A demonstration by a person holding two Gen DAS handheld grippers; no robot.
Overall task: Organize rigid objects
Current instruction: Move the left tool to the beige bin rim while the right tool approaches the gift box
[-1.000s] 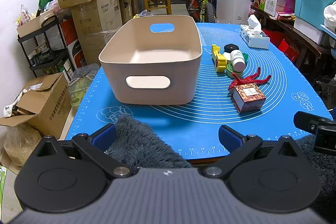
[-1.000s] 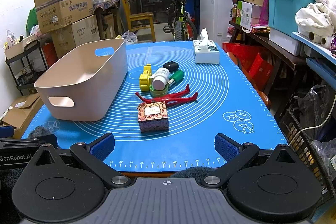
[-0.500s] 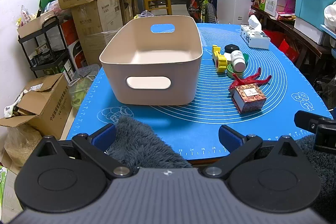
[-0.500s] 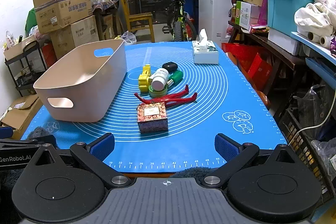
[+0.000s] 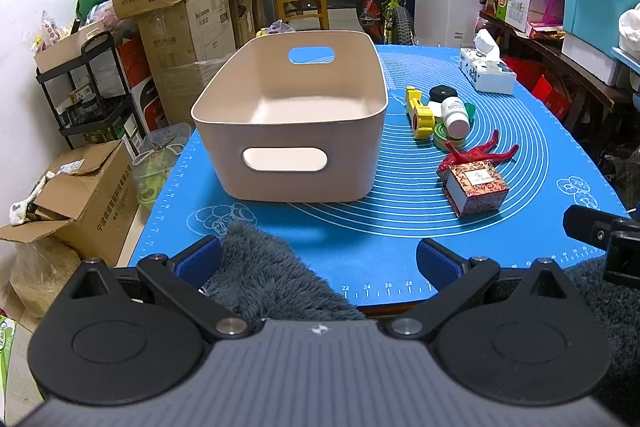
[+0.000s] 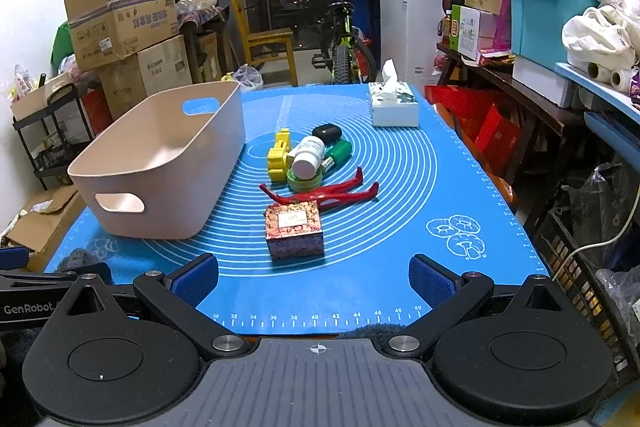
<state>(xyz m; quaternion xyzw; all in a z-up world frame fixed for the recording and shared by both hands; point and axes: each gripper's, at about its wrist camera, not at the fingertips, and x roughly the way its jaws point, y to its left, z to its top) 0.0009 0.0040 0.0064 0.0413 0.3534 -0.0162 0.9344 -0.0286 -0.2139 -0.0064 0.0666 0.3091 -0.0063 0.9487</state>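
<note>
LEFT WRIST VIEW
my left claw (image 5: 318, 261): bottom of frame, spread wide, pinching nothing, blue pads at the near edge of the bench
bench (image 5: 360, 247): covered by a blue mat with white rings, fills the middle of the frame
bin (image 5: 290, 115): beige, handle cutouts, centre of frame, upright on the mat, nothing seen inside
patterned box (image 5: 476, 187): right of centre, right of the bin and apart from it, nearest item to me
red piece (image 5: 480, 151): just behind the box, flat on the mat
white bottle (image 5: 456, 113): lying on its side, resting on the green tape roll (image 5: 442, 139)
yellow toy (image 5: 418, 111): left of the bottle, between it and the bin
black case (image 5: 443, 91): behind the bottle
tissue box (image 5: 486, 73): upper right, far edge of the bench
fuzzy grey cloth (image 5: 264, 279): between my fingers, at the bench edge
my right claw's body (image 5: 604, 235): right edge, partly seen

RIGHT WRIST VIEW
my right claw (image 6: 314, 281): bottom of frame, spread wide, pinching nothing
bin (image 6: 160, 163): left of centre
patterned box (image 6: 294, 231): centre, straight ahead of the claw, apart from it
red piece (image 6: 328, 193): touching the back of the box
white bottle (image 6: 308, 157), green tape roll (image 6: 304, 181), yellow toy (image 6: 279, 155), black case (image 6: 327, 133), green bottle (image 6: 338, 153): clustered behind the red piece
tissue box (image 6: 394, 103): upper centre-right
</note>
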